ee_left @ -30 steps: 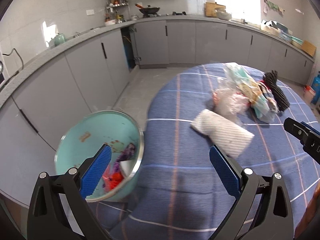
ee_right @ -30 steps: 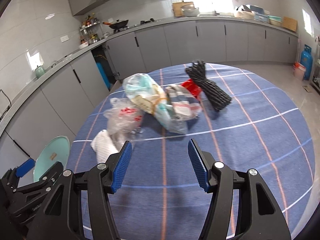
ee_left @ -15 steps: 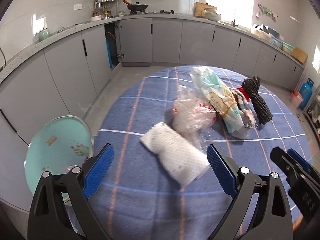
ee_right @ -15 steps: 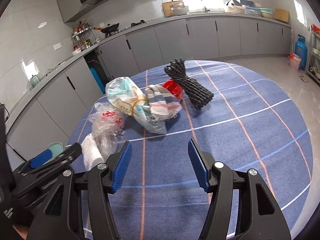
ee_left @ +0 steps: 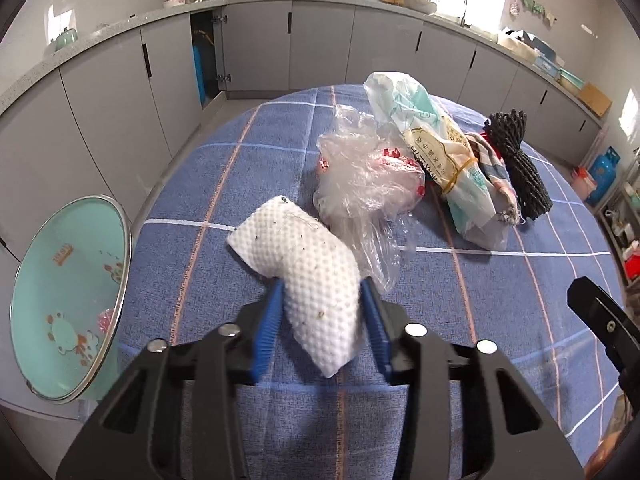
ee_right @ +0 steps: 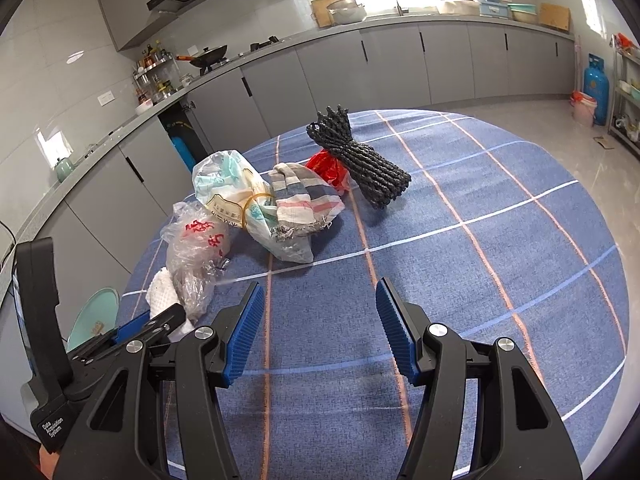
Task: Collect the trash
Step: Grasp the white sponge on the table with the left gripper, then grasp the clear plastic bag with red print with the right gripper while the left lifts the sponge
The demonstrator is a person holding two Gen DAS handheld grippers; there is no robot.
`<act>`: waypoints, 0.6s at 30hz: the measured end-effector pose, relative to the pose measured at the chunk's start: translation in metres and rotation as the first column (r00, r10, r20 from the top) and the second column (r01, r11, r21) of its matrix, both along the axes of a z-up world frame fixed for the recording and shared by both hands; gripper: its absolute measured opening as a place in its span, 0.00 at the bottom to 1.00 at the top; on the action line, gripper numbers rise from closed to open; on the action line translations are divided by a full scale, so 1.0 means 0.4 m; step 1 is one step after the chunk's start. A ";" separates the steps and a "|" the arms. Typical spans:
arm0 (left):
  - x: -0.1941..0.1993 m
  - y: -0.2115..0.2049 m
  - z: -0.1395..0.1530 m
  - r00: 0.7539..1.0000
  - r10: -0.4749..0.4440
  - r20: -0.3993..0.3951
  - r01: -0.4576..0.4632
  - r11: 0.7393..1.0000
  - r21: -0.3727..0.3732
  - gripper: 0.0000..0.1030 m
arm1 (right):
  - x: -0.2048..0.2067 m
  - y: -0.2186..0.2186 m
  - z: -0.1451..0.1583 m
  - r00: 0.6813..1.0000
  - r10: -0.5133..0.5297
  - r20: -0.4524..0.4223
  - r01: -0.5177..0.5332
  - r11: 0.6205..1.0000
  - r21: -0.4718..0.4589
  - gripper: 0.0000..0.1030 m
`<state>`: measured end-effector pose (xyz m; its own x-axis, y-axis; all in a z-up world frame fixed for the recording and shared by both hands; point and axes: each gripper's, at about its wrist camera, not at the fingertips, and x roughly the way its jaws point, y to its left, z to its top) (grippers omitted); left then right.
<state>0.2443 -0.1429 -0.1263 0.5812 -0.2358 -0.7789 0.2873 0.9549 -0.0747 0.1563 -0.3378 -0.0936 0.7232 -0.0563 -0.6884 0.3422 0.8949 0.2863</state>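
Our left gripper [ee_left: 322, 320] has just been closing on the foam wad [ee_left: 308, 276], mid-frame on the surface [ee_left: 500, 292]. The right gripper [ee_right: 318, 328] hangs open, empty. That squishy wad could slip free before reaching the bin [ee_left: 60, 300], lower left.

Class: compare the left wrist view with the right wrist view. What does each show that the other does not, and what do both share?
Left wrist only: the left gripper, its jaws just closed onto the white foam sheet, and the inside of the teal basin.

Right wrist only: the right gripper, open over bare tablecloth, and a red bag in full.

Both: the clear plastic bag, the black net bundle, the kitchen cabinets.
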 end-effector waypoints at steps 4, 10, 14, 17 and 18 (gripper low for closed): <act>-0.012 0.019 0.009 1.000 -0.022 0.018 0.023 1.000 -0.021 0.25 | 0.004 0.011 -0.001 1.000 0.007 -0.003 -0.007 1.000 0.001 0.57; -0.054 0.071 0.041 0.996 -0.043 0.079 0.044 0.999 -0.019 0.23 | 0.018 0.034 0.003 1.000 0.023 0.002 -0.023 1.000 0.002 0.57; -0.088 0.117 0.077 0.990 -0.040 0.139 0.042 0.999 -0.014 0.23 | 0.044 0.058 0.004 0.999 0.045 0.003 -0.045 0.999 0.008 0.57; -0.105 0.144 0.102 0.982 -0.026 0.185 0.026 1.000 0.005 0.23 | 0.075 0.086 0.007 0.997 0.071 0.007 -0.071 0.997 0.011 0.57; -0.106 0.155 0.112 0.980 -0.015 0.197 0.013 1.000 0.012 0.23 | 0.087 0.094 0.007 0.997 0.078 0.007 -0.078 0.997 0.012 0.57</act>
<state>0.2018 -0.0810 -0.0815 0.7203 -0.2377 -0.6517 0.3091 0.9510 -0.0053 0.1910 -0.3004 -0.0907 0.7294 0.0091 -0.6840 0.2698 0.9151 0.2998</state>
